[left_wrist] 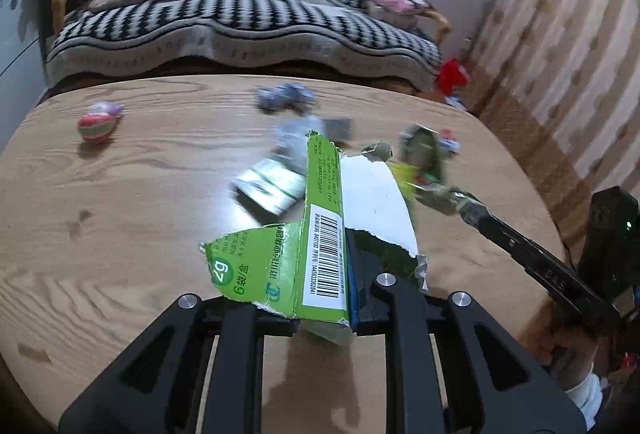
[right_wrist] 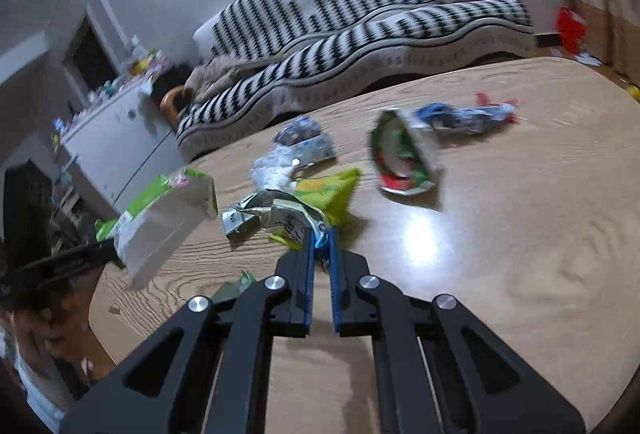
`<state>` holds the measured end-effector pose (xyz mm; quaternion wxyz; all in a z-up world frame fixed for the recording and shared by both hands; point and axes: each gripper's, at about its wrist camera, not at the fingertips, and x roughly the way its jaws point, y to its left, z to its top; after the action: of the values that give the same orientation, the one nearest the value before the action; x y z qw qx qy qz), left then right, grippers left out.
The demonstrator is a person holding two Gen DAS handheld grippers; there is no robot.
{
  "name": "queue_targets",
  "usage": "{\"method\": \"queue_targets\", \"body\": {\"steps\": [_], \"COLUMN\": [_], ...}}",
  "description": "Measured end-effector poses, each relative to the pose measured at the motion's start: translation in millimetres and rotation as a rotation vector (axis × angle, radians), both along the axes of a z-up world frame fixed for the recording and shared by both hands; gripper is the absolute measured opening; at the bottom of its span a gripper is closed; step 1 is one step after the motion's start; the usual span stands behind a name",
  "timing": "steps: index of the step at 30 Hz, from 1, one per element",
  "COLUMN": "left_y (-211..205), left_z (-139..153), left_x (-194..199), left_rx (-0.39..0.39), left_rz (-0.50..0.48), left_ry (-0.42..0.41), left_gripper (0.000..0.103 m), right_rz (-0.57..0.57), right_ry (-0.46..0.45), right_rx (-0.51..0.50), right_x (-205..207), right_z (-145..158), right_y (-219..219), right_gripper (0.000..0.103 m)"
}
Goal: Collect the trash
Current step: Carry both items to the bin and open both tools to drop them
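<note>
My left gripper [left_wrist: 360, 254] is shut on a torn green cardboard box [left_wrist: 320, 234] with a barcode and a white inside, held above the wooden table [left_wrist: 140, 234]. In the right wrist view the same box [right_wrist: 160, 210] hangs at the left from the left gripper [right_wrist: 108, 254]. My right gripper [right_wrist: 320, 236] is shut on a crumpled silver and yellow-green wrapper [right_wrist: 280, 210], lifted over the table [right_wrist: 500, 234]. The left wrist view shows the right gripper [left_wrist: 460, 200] at the right, with that wrapper [left_wrist: 424, 178] in it.
More litter lies on the table: a red and green wrapper [right_wrist: 404, 158], a blue wrapper [right_wrist: 464, 118], a crumpled blue one [left_wrist: 284, 98], a silver sachet [left_wrist: 272, 186] and a pink and red ball [left_wrist: 98, 124]. A striped sofa [left_wrist: 240, 22] stands behind the table.
</note>
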<state>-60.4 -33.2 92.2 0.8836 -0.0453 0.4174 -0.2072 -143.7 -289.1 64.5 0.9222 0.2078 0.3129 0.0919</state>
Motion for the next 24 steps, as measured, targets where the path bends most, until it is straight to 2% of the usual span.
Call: {"method": "queue_targets", "body": {"steps": [3,7,9,12,14,15,19,24], "left_y": [-47,-131,-178,-229,-260,-274,-300,-311], "left_z": [4,1,-12,-41,-66,-79,-105,-116], "left_x": [-42,-102,-135,-172,-193,-203,-223,-226], "left_rx": [-0.015,-0.008,0.02,0.082,0.121,0.134,0.189,0.186], "left_rz": [-0.131,-0.357,-0.479,-0.594,-0.67,-0.706,-0.751,-0.761], "left_ry": [0.019,0.056,0.094,0.147,0.21,0.248,0.292,0.322], "left_gripper": [0.016,0.016,0.016,0.016,0.016,0.016,0.015,0.016], "right_rz": [-0.095,-0.258,-0.327,-0.439,-0.496,-0.52,-0.554,-0.561], "right_ry": [-0.013,0.024,0.066,0.153,0.195,0.215,0.25,0.264], "right_rx": [-0.014,-0.036,-0.037,0.024,0.043,0.062,0.116,0.161], "right_x": [-52,-153,-198,-265,-296,-308,-335,-333], "right_z": [9,4,-8,-39,-58,-70,-95,-107], "right_y": [-36,-100,-125,-166,-183,-191,-208,-219], "right_gripper": [0.007,0.007,0.007,0.007,0.007,0.007,0.007,0.007]}}
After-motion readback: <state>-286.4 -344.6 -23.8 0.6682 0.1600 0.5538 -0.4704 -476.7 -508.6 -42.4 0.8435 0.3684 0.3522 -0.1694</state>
